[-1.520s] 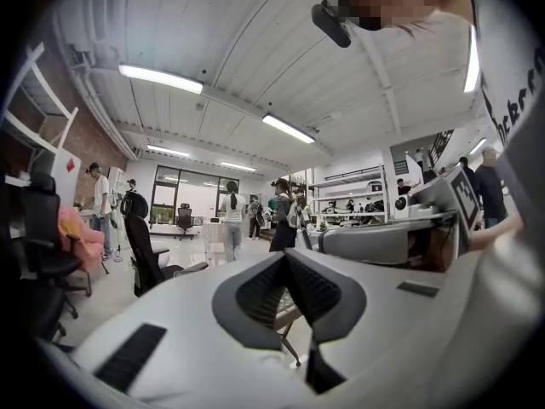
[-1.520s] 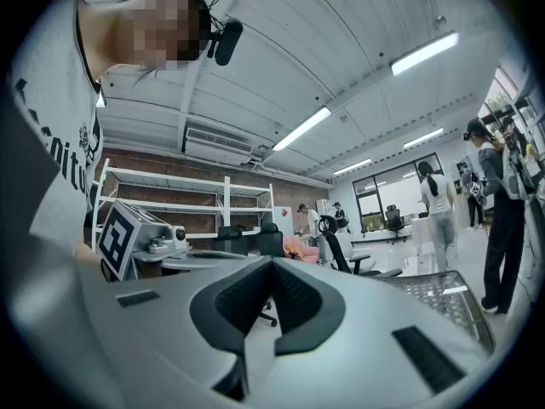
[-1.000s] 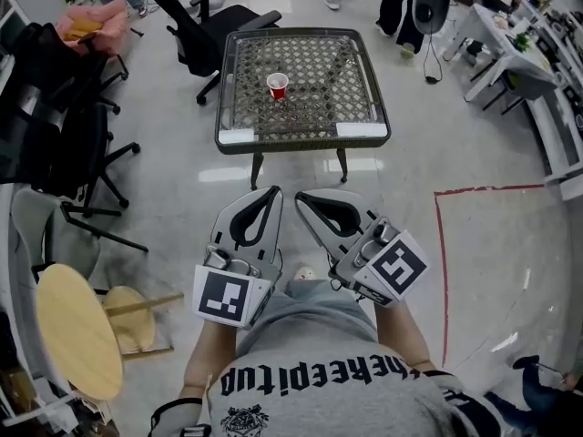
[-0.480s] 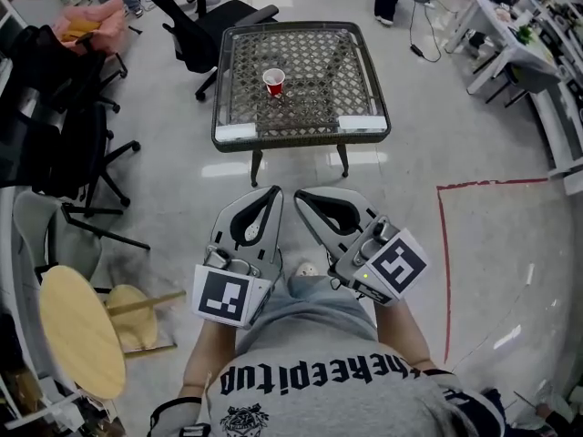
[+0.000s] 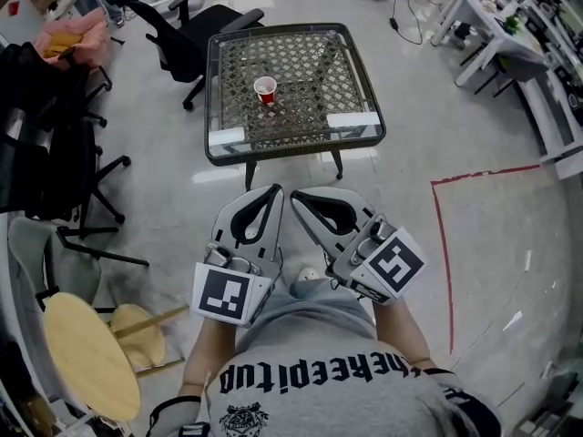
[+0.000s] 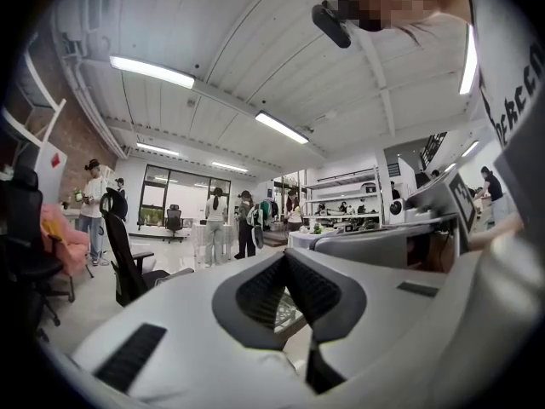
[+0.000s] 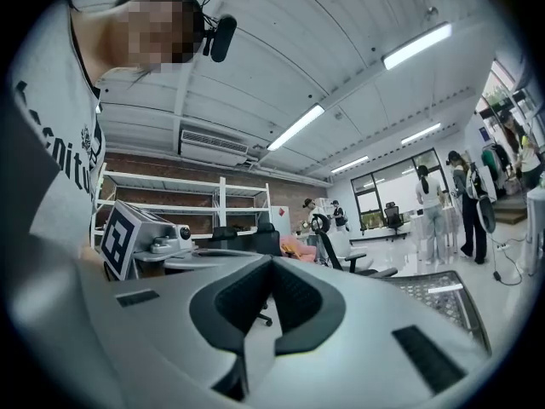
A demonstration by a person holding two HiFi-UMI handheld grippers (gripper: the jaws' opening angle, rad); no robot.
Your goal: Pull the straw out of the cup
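Observation:
A small red cup (image 5: 265, 89) stands near the middle of a dark lattice-top table (image 5: 296, 146), well ahead of me across the floor. I cannot make out a straw in it at this distance. Both grippers are held level close to my body, side by side and far short of the table. The left gripper (image 5: 276, 190) is shut with nothing between its jaws, and its tips meet in the left gripper view (image 6: 285, 254). The right gripper (image 5: 296, 195) is likewise shut and empty (image 7: 271, 261). A corner of the table (image 7: 443, 301) shows in the right gripper view.
Black office chairs (image 5: 187, 39) stand behind and left of the table, more dark chairs (image 5: 55, 162) along the left. A round wooden stool (image 5: 86, 353) is at lower left. Red floor tape (image 5: 437, 244) runs on the right, white desks (image 5: 510, 53) beyond. People stand far off.
I have moved a little toward the table, which now sits slightly lower and further left in the head view. Both grippers keep their place before my body, still shut.

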